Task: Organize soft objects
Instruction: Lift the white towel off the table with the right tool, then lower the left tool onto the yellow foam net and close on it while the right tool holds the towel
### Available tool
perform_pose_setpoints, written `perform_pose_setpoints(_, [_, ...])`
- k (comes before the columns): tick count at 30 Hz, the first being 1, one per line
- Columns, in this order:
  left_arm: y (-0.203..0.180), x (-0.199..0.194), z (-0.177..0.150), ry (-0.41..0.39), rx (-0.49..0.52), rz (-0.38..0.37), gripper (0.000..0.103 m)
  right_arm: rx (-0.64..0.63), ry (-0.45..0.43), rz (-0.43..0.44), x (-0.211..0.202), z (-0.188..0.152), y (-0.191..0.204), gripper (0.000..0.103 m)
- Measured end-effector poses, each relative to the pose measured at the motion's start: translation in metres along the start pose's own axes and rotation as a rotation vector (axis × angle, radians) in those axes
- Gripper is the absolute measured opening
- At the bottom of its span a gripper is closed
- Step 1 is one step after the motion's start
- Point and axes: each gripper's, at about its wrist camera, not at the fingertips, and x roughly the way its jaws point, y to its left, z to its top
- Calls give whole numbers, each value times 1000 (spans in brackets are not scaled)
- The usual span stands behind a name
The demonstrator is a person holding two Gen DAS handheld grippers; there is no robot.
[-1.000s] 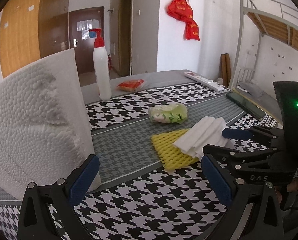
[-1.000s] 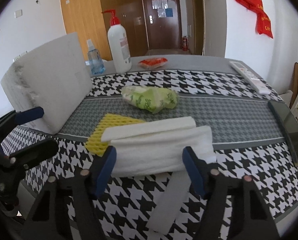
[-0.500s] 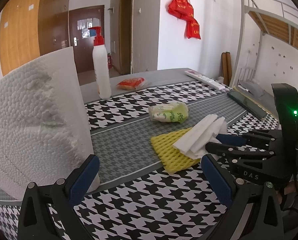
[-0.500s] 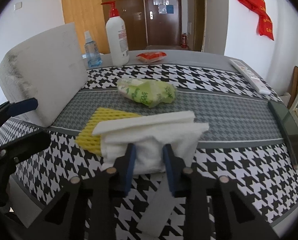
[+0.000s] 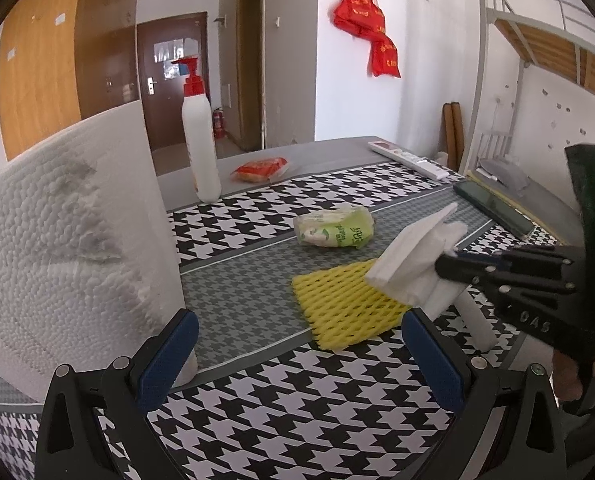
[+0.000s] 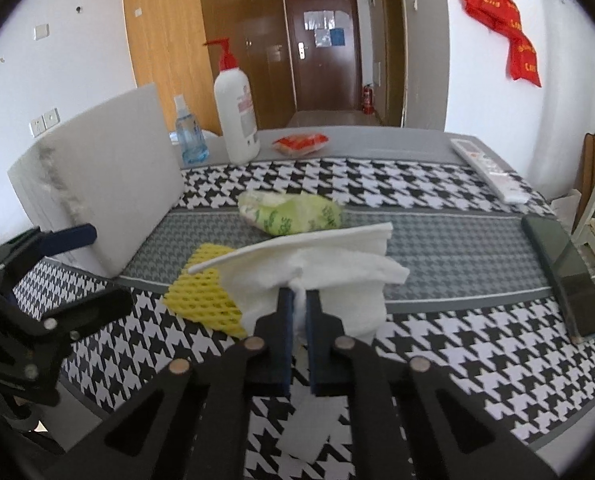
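Note:
My right gripper (image 6: 300, 300) is shut on a folded white cloth (image 6: 329, 264) and holds it lifted off the table; it shows in the left wrist view (image 5: 413, 264) at the right. A yellow foam net (image 5: 341, 304) lies under it, also in the right wrist view (image 6: 203, 294). A green tissue pack (image 5: 333, 230) lies behind on the grey stripe. My left gripper (image 5: 297, 356) is open and empty near the front edge, beside a large white paper towel roll (image 5: 65, 240). A white strip (image 6: 309, 424) lies under my right gripper.
A white pump bottle (image 5: 199, 152), a small blue spray bottle (image 6: 187, 136) and a red snack packet (image 5: 261, 168) stand at the back. A remote (image 6: 489, 170) and a dark phone (image 6: 565, 276) lie at the right. The cloth on the table (image 5: 257, 420) is houndstooth.
My right gripper has closed on the white cloth and lifted it off the yellow foam net. The left gripper has stayed open in place.

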Motion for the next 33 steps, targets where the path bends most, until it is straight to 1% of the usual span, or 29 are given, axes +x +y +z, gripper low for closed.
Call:
perform_pose_setpoints(11, [-9, 10, 4, 25, 2, -40, 102, 37, -45, -26, -19, -3, -16, 8])
perform_pose_setpoints(20, [-16, 27, 9, 66, -13, -89, 102, 78, -55, -41, -26, -9, -31, 8])
perform_pose_setpoints(25, [-26, 36, 11, 90, 25, -77, 102, 97, -68, -50, -32, -12, -39, 8])
perform_pose_setpoints(30, [-31, 45, 14, 109, 29, -88, 102, 115, -74, -61, -36, -15, -48, 8])
perform_pose_setpoints(33, [-34, 52, 15, 128, 26, -82, 102, 123, -73, -62, -36, -17, -51, 8])
